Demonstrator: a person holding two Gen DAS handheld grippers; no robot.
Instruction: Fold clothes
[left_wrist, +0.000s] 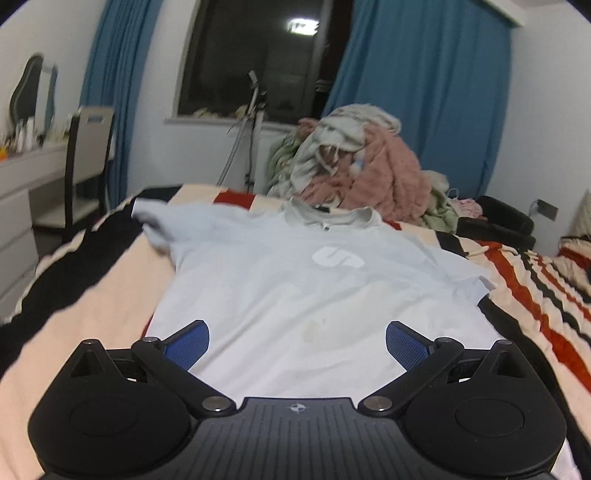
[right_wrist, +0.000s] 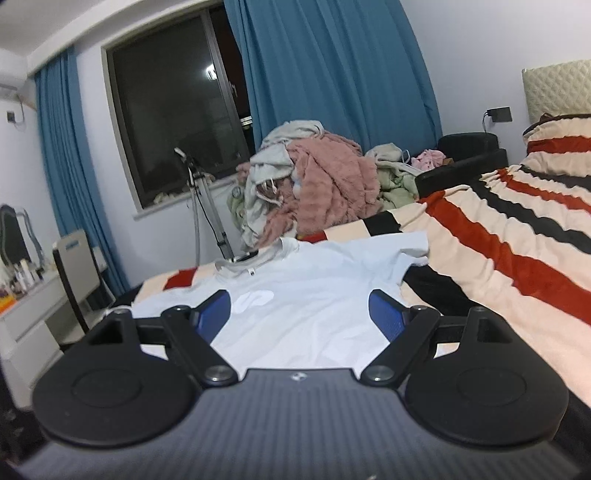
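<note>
Through my left wrist camera, the pale blue cotton T-shirt with a white chest logo (left_wrist: 295, 295) lies flat on the cream, red and black striped blanket (left_wrist: 535, 295), hem nearest me, collar far, its long axis running straight away from the left gripper (left_wrist: 297, 341), whose blue pads stand wide apart, holding nothing.

Through my right wrist camera, the right gripper (right_wrist: 300, 314) is likewise spread and empty over the hem. I judge both equally near the hem.
</note>
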